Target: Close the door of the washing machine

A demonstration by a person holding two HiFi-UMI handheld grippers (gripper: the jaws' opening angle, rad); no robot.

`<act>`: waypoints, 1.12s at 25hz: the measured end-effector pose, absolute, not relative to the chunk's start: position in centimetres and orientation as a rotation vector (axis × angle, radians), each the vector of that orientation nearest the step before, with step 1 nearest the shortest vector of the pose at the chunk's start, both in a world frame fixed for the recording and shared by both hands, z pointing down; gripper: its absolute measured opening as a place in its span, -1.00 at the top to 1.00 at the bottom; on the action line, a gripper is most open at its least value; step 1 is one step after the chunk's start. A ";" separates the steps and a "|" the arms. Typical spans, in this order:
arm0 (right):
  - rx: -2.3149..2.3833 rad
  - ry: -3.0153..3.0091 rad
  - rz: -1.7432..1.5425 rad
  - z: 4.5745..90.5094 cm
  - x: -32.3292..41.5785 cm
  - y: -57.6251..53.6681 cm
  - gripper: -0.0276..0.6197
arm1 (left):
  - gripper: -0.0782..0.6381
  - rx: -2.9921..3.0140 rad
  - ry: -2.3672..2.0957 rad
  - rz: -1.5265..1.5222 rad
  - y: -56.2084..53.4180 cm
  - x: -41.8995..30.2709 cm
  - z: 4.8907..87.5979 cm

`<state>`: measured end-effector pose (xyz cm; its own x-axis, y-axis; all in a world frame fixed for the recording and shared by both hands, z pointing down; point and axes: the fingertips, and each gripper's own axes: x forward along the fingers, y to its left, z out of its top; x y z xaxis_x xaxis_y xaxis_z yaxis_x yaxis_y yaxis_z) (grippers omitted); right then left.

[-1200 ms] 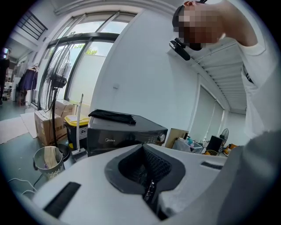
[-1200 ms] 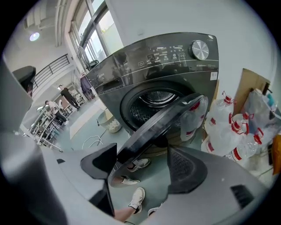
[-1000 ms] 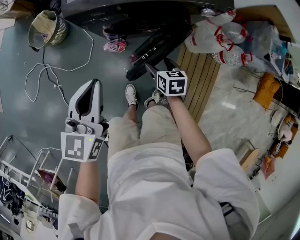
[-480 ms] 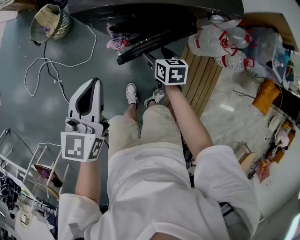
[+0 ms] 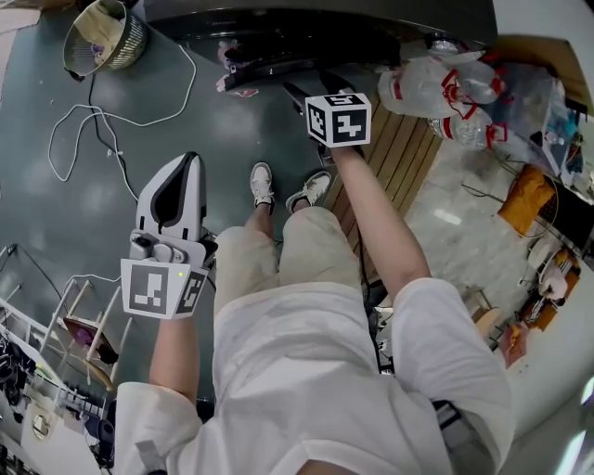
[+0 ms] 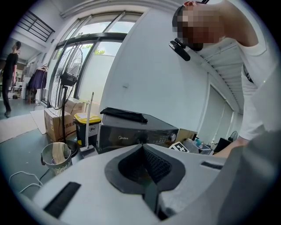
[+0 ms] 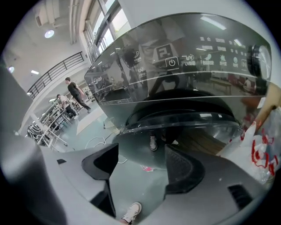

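Note:
The dark washing machine (image 5: 306,19) fills the top of the head view. Its round glass door (image 5: 269,63) stands only slightly ajar, close to the front. My right gripper (image 5: 302,93) reaches out to the door with its marker cube behind it. In the right gripper view the door glass (image 7: 184,125) and the control panel (image 7: 197,61) loom just ahead, and the right gripper (image 7: 140,169) is open with nothing between its fingers. My left gripper (image 5: 174,172) hangs at my left side, away from the machine. In its own view the left gripper (image 6: 147,176) is shut on nothing, with the washing machine (image 6: 131,134) farther off.
A wicker basket (image 5: 102,37) and a loose white cable (image 5: 88,130) lie on the floor at the left. Bags of plastic bottles (image 5: 455,88) and a slatted wooden pallet (image 5: 394,158) sit to the machine's right. A pink scrap (image 5: 243,91) lies below the door. A wire rack (image 5: 46,353) stands at my lower left.
The door has swung from wide open to almost against the machine. My right gripper has moved forward with it. The left gripper has stayed in place.

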<state>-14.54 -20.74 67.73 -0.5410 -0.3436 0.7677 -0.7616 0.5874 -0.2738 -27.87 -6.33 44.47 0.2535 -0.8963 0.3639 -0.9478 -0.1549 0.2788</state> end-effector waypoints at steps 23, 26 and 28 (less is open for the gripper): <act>0.893 -2.210 0.731 66.4 -15.4 -24.2 0.04 | 0.77 2.094 -1.679 0.152 -5.9 -27.3 44.3; 0.914 -2.219 0.743 65.3 -14.2 -23.7 0.04 | 0.77 2.116 -1.674 0.144 -5.9 -26.6 43.7; 0.935 -2.211 0.765 64.6 -12.9 -23.1 0.04 | 0.77 2.133 -1.670 0.139 -5.9 -26.0 43.0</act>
<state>-12.88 -23.06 64.62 -0.5630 -0.4135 0.7156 -0.7673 0.5831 -0.2667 -26.02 -5.92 42.99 0.2714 -0.9030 0.3330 -0.9456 -0.1857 0.2671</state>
